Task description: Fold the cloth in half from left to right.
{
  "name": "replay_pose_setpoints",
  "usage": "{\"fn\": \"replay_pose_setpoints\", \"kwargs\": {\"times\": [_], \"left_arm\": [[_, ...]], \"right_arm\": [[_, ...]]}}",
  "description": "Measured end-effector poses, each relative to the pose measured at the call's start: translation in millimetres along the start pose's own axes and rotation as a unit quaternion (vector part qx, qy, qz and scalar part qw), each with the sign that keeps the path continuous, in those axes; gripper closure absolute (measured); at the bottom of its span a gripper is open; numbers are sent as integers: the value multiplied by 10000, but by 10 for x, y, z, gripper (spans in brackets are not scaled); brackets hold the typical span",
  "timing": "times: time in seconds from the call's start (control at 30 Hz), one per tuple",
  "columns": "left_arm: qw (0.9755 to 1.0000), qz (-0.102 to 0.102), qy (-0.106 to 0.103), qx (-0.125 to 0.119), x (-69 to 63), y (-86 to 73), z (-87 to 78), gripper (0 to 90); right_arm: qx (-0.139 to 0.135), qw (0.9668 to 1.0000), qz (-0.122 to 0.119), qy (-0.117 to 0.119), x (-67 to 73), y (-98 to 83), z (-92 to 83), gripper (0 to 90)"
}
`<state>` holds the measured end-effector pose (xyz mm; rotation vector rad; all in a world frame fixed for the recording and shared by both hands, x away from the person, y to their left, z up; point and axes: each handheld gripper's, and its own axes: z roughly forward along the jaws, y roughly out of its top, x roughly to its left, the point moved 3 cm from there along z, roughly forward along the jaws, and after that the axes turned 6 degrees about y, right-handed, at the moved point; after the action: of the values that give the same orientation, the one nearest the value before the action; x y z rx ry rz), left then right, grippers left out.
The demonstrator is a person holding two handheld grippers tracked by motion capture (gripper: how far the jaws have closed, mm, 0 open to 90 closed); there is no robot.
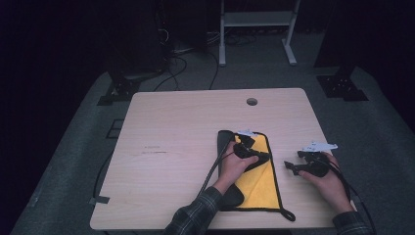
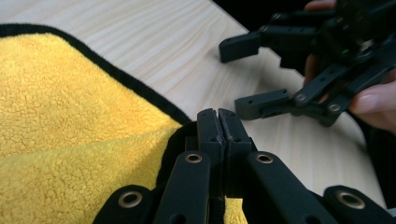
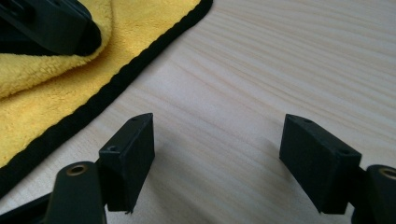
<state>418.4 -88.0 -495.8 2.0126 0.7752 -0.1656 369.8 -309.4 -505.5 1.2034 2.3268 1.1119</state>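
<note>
In the high view the left gripper (image 1: 258, 153) and its hand (image 1: 234, 166) cover the middle of the yellow cloth (image 1: 260, 183), near the table's (image 1: 171, 147) front edge. Whether cloth sits between the closed jaws cannot be told. The left gripper view cuts off the right gripper (image 2: 243, 74).

Light wooden table (image 1: 171, 147), yellow black-edged cloth (image 1: 259, 183) lying flat

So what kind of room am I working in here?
Probably a lab or recording workspace: a bare wooden table with a cable hole, loose cables on grey carpet, and equipment stands in the dark behind.
</note>
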Motion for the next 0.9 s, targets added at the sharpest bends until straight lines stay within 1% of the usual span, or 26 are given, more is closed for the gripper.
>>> {"fn": "replay_pose_setpoints", "kwargs": {"times": [0.03, 0.1, 0.13, 0.2, 0.23, 0.3, 0.33, 0.4, 0.43, 0.57, 0.67, 0.77, 0.8, 0.83, 0.87, 0.9], "left_arm": [[9999, 33, 61, 83, -4, 1, 19, 888], [9998, 74, 111, 162, -10, -1, 42, 886], [9996, 86, 175, 221, -15, -5, 57, 884], [9993, 137, 205, 284, -25, -8, 73, 873], [9993, 154, 210, 278, -30, -7, 76, 862], [9996, 148, 147, 203, -38, 0, 45, 819], [9998, 130, 108, 130, -45, 7, 8, 799], [9998, 175, 99, 63, -55, 17, -79, 721], [9997, 206, 115, 43, -56, 18, -116, 705], [9991, 344, 259, -47, -53, 6, -358, 643], [9975, 477, 507, -96, -18, -40, -584, 604], [9960, 475, 743, -128, 41, -133, -776, 572], [9945, 514, 904, -140, 74, -187, -861, 565], [9934, 532, 1011, -123, 96, -219, -913, 552], [9916, 582, 1153, -99, 131, -263, -983, 540], [9906, 545, 1248, -150, 157, -304, -1043, 531]], "right_arm": [[0, 10000, 0, 0, 0, 0, 0, 253], [1, 10000, -2, 4, 0, 1, 1, 253], [0, 10000, -3, 5, -1, 1, 1, 254], [1, 10000, -6, 5, 0, 1, 1, 253], [1, 10000, -4, 6, 0, 1, 1, 254], [1, 10000, -2, 6, 0, 1, 1, 253], [1, 10000, -5, 5, 0, 1, 1, 253], [1, 10000, -2, 8, 0, 1, 1, 253], [1, 10000, -1, 9, -1, 1, 1, 253], [1, 10000, -5, 6, 0, 1, 2, 253], [5, 10000, -14, 1, 0, 1, 1, 253], [3, 10000, -18, -3, 0, -1, 0, 253], [2, 10000, -16, -3, 1, -2, -1, 253], [2, 10000, -14, -4, 1, -2, -1, 253], [3, 10000, -16, -4, 1, -2, -1, 253], [2, 10000, -14, -3, 1, -2, -1, 253]]}}
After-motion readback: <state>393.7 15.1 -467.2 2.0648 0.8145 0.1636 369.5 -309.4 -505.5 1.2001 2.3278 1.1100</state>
